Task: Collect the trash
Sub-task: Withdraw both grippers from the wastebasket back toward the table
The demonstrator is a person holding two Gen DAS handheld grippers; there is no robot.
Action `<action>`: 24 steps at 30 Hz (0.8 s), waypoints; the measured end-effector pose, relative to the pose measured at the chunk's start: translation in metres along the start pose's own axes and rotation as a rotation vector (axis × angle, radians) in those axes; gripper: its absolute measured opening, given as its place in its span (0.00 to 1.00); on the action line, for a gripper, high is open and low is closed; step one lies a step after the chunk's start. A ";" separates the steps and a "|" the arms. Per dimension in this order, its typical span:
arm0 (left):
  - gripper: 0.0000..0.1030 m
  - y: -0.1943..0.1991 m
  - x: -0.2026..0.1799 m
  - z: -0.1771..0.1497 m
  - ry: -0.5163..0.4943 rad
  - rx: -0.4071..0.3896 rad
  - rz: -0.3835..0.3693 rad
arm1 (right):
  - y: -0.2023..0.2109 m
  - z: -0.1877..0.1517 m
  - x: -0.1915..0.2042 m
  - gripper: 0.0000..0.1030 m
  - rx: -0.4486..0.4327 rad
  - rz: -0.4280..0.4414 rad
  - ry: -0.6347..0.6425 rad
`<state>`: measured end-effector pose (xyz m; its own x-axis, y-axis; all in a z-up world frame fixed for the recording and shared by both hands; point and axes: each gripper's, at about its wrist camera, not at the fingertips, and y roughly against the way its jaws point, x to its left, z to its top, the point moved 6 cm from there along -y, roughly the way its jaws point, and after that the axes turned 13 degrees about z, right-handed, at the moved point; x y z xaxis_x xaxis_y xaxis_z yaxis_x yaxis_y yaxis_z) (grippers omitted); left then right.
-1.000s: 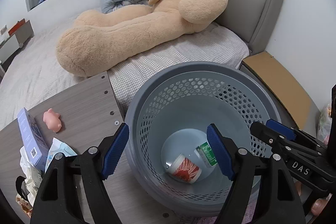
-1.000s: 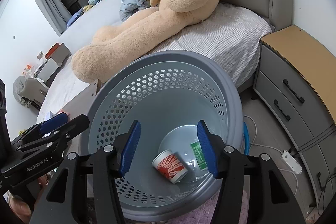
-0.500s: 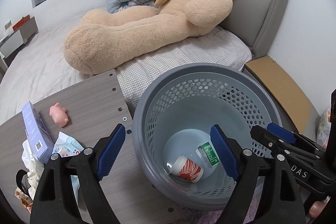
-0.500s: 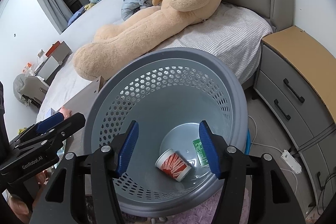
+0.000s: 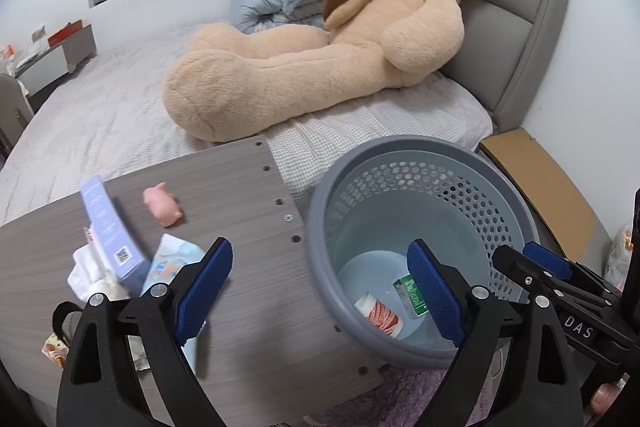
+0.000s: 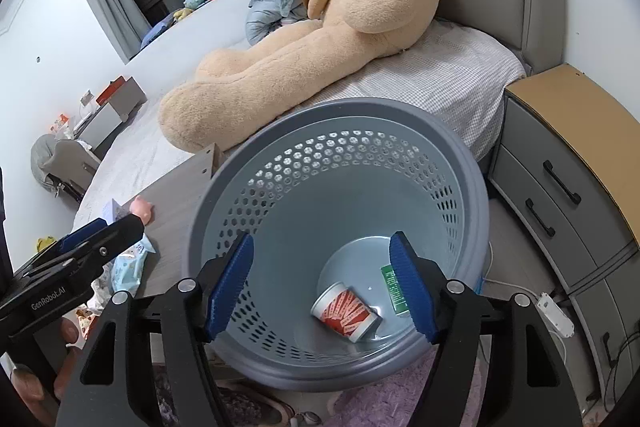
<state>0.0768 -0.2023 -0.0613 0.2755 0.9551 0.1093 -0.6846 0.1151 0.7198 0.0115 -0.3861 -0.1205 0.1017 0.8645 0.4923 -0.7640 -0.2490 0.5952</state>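
Left gripper [image 5: 320, 289] is wide open, holds nothing, above table edge [image 5: 256, 311]. Right gripper [image 6: 320, 285] also wide, empty, over the basket [image 6: 280, 147] w/ 1 red cup [image 6: 346, 311], maybe a green pkg [image 6: 392, 287].

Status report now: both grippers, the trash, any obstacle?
Left gripper open, empty. Right gripper open, empty, over basket. Paper cup in basket; wrapper, tissues on table. Nothing blocking.
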 end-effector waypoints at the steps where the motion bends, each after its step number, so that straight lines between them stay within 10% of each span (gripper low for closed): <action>1: 0.85 0.002 0.005 -0.001 0.006 -0.005 0.007 | 0.000 -0.001 0.003 0.66 0.000 0.002 0.004; 24: 0.86 0.034 0.182 -0.084 0.225 0.035 0.275 | -0.018 -0.050 0.141 0.67 0.071 0.148 0.189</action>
<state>0.0472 -0.0020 -0.0750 -0.0735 0.9857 0.1514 -0.6881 -0.1600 0.7078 0.0076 -0.2376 -0.0936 -0.1339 0.8808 0.4542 -0.7147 -0.4033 0.5715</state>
